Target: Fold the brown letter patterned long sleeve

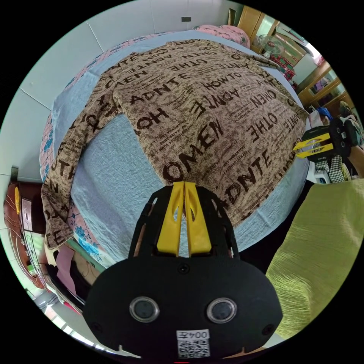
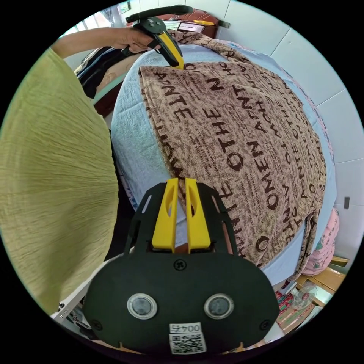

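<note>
- Nearest, a person in a yellow-green top stands at the bed's edge, holding one two-jaw gripper in each hand.
- The left gripper has its yellow jaws pressed together at the near hem of the garment; whether cloth sits between them cannot be told.
- The right gripper also has its jaws nearly together at the same near edge, further along it, and its hold is equally unclear.
- One brown letter patterned long sleeve lies spread flat on a light blue sheet covering the bed, its long axis running away from the person.
- Two sleeves show: one trails over the bed's side, the other hangs off the opposite edge.
- Farthest, one pink pillow rests at the head of the bed.
</note>
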### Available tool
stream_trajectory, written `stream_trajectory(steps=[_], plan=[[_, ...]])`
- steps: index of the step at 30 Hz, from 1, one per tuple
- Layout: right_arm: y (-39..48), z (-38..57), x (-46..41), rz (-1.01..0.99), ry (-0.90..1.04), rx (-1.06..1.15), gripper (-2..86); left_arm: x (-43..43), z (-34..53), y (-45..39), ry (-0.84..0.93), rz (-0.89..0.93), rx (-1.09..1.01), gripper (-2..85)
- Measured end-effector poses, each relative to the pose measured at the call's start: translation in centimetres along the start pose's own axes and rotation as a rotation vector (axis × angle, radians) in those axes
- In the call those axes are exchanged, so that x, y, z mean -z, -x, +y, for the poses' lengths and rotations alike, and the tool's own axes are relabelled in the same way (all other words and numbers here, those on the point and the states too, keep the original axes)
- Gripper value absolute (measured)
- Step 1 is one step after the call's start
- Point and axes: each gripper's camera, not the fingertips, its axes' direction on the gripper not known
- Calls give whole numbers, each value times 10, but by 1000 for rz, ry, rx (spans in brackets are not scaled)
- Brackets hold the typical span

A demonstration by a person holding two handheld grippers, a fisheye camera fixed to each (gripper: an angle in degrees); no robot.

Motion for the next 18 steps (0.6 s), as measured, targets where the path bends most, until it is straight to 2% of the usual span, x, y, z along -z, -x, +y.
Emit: stream_trajectory(steps=[10, 16, 18], plan=[[-25, 25, 34, -102, -1, -17, 6, -10, -3, -18, 6, -37, -42, 2], [-40, 37, 43, -146, -31, -112, 61, -15, 3, -24, -24, -25, -28, 2], [-52, 54, 66, -137, -83, -209, 66, -11, 7, -27, -36, -43, -6, 2]])
